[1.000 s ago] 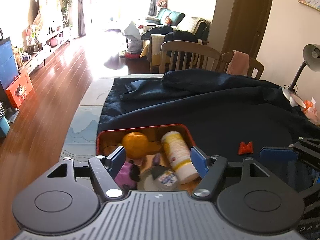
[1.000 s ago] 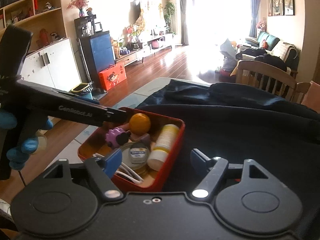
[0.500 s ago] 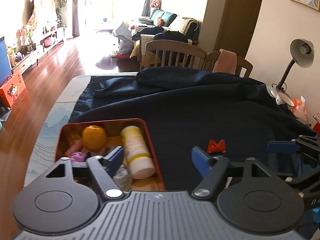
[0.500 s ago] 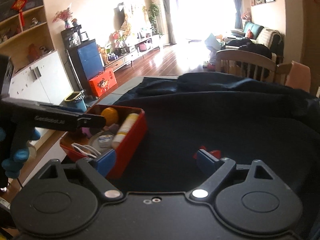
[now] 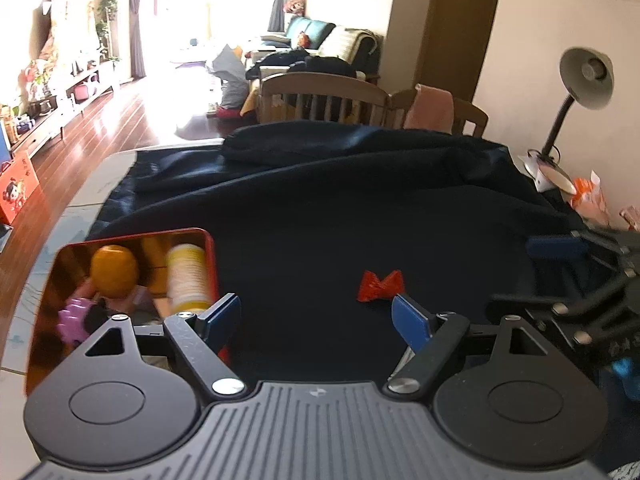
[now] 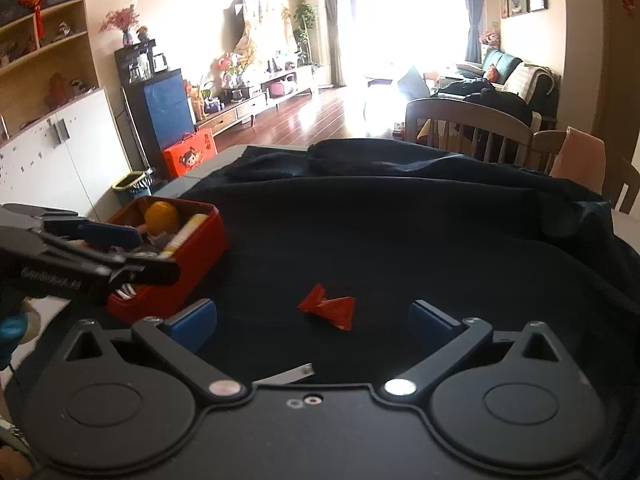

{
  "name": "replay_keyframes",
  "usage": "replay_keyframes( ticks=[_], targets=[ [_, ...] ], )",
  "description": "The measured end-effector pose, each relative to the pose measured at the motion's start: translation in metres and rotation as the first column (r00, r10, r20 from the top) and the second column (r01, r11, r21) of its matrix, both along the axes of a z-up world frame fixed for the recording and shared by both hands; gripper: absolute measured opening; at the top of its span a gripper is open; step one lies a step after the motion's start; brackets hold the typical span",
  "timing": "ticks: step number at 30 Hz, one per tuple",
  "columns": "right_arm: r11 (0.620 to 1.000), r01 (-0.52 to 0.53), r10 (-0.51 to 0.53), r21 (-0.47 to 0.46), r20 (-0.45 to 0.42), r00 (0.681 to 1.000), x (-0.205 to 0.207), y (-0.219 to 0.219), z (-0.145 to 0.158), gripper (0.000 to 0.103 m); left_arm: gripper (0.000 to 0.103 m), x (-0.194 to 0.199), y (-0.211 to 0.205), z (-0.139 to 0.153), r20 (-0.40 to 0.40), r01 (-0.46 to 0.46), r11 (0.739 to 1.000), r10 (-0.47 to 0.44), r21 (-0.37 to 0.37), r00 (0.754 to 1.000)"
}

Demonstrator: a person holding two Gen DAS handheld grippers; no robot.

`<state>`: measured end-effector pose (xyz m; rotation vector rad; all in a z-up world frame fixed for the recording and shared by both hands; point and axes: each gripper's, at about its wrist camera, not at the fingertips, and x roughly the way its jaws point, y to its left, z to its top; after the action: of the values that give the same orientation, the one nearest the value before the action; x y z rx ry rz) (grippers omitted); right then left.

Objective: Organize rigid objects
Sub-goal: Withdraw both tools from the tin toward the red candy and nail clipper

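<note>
One red wedge [image 6: 328, 308] lies loose on the dark cloth [image 6: 400, 240], to the right of the red tin [image 6: 200, 240], which already holds an orange, a bottle and other bits. Small and faceted, it could squirt out sideways if the pads close off-centre, or the cloth could bunch under them. The right gripper [image 6: 312, 322] is opening wide, empty, with the wedge just ahead of its gap. The left gripper [image 5: 316, 318] gapes too, holding nothing, beside the tin.

Left black hand-held gripper [image 5: 316, 317] with blue pads angled downward, jaws apart, nothing between. Right black hand-held gripper [image 6: 313, 322] alongside, jaws opening, empty.
</note>
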<state>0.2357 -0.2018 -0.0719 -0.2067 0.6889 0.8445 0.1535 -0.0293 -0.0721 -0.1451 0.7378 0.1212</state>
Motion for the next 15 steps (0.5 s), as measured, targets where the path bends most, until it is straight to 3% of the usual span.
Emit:
replay_keyframes(
  ticks=[15],
  targets=[
    [0.992,-0.094,0.092,-0.087,-0.031,0.995,0.045,0.018,-0.034,0.103,0.083,0.029,-0.039,-0.043,-0.097,0.071,0.997,-0.069,0.018,0.993]
  ],
)
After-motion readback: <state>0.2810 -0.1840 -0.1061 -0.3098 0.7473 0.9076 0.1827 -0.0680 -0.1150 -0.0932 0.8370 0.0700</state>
